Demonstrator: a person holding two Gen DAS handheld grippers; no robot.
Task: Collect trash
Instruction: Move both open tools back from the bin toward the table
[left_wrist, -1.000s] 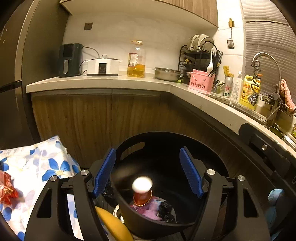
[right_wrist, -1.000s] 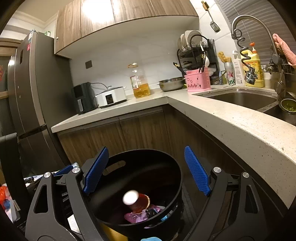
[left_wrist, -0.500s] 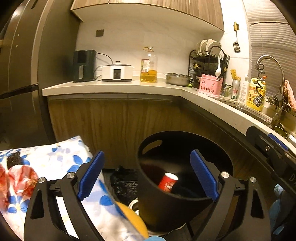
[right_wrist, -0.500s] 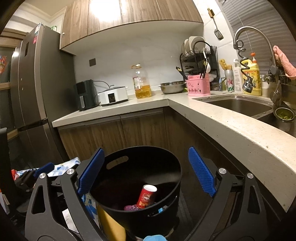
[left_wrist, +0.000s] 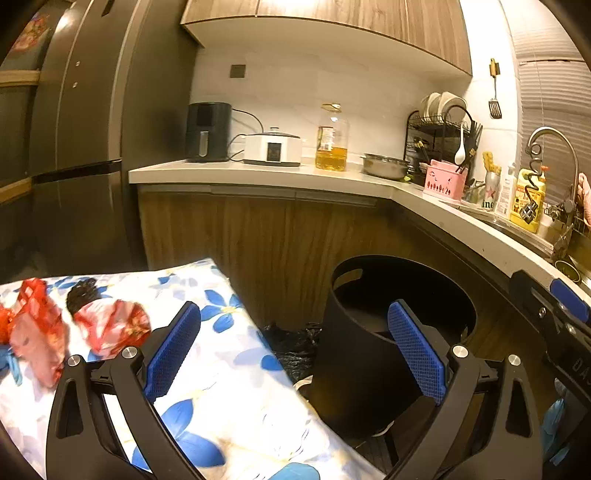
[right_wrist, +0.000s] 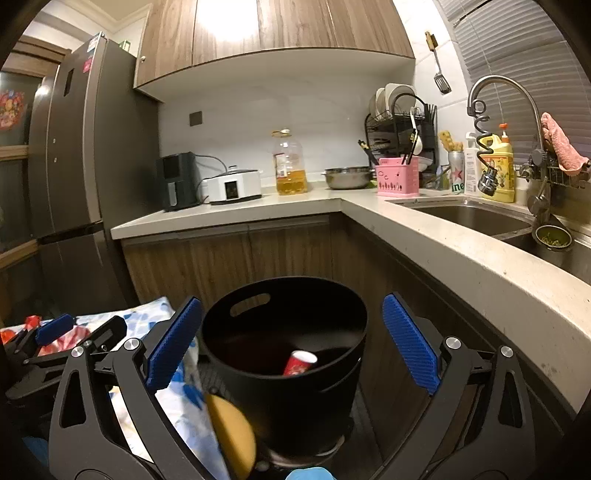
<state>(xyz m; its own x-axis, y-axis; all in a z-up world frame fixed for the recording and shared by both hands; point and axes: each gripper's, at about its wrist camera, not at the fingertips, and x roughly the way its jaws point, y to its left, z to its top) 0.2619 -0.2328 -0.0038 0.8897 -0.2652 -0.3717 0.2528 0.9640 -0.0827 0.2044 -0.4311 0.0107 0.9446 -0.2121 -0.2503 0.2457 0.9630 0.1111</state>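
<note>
Grippers at the bin: left gripper (left_wrist: 293, 356) and right gripper (right_wrist: 291, 345) both stand wide and hold nothing. A red can (right_wrist: 300, 363) lies inside the black bin (right_wrist: 284, 369); red wrappers (left_wrist: 74, 332) lie on the floral cloth (left_wrist: 229, 369) beside it. Likely risks: thin wrappers slipping from a loose pinch, or the cloth being caught and dragged along; a careless swing could tip the bin.
</note>
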